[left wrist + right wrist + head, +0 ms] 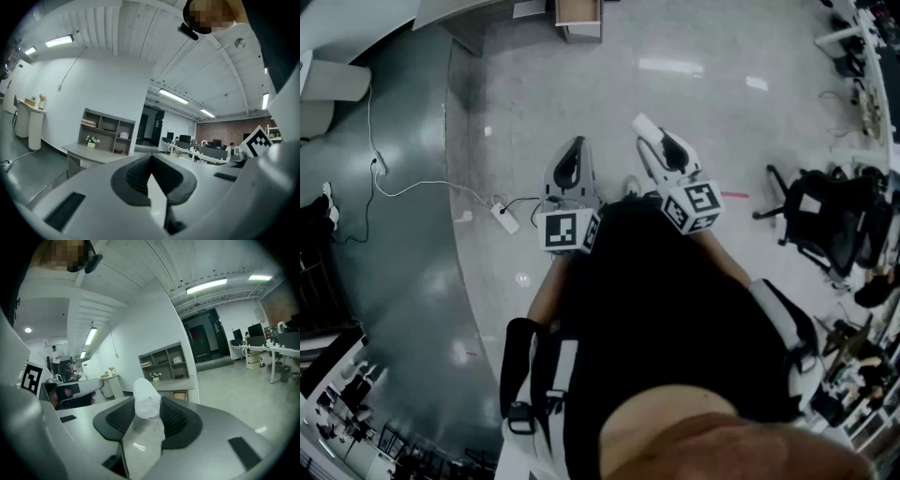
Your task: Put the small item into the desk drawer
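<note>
I hold both grippers out before the body, above a pale floor. My right gripper [660, 142] is shut on the small item [644, 125], a white packet with a rounded top [146, 401] that sticks out past the jaws. Left of it my left gripper [575, 142] is shut with nothing in it; in its own view the left gripper [152, 176] has its dark pads meeting. The grey desk [171, 384] with a shelf unit on top stands far ahead. Its open drawer [578, 13], wood-coloured inside [180, 395], is at the head view's top edge.
A white power strip [504, 218] with a long cable lies on the floor left of the grippers. A black office chair [811, 217] stands to the right. More desks [862, 66] line the right side. The floor at the left is dark grey.
</note>
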Demonstrator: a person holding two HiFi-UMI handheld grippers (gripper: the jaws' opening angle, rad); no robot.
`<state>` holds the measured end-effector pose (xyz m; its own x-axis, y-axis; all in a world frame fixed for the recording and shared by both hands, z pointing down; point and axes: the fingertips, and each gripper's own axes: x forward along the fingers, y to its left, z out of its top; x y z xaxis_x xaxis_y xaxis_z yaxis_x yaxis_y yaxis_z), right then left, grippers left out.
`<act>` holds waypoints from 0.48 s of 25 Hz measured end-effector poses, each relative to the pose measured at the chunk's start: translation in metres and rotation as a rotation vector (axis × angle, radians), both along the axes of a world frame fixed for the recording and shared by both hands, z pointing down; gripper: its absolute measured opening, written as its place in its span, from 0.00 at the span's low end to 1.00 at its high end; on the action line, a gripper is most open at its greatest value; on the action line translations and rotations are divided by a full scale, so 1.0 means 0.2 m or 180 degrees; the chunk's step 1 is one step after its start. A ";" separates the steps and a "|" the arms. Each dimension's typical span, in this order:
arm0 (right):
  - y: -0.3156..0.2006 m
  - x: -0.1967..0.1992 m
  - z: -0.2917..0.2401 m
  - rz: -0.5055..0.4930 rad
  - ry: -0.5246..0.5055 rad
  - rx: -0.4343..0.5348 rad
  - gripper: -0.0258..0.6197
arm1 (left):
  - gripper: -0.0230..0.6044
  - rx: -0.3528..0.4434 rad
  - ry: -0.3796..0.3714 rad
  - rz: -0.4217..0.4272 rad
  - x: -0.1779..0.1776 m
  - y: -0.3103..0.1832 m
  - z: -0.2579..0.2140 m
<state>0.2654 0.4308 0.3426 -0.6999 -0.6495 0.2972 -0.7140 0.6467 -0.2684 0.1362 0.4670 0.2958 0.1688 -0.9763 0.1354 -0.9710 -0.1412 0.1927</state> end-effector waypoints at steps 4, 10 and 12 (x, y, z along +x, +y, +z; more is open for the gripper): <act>0.02 0.00 0.00 -0.0024 0.0015 -0.0002 0.29 | 0.03 -0.0012 -0.0004 0.0008 0.01 0.01 0.00; 0.03 -0.01 -0.01 -0.0075 0.0033 0.0032 0.29 | 0.03 0.0007 -0.0002 0.0001 0.01 0.03 0.00; 0.04 -0.01 -0.01 -0.0072 0.0027 0.0027 0.29 | 0.03 0.0019 0.0011 -0.0001 0.00 0.04 -0.01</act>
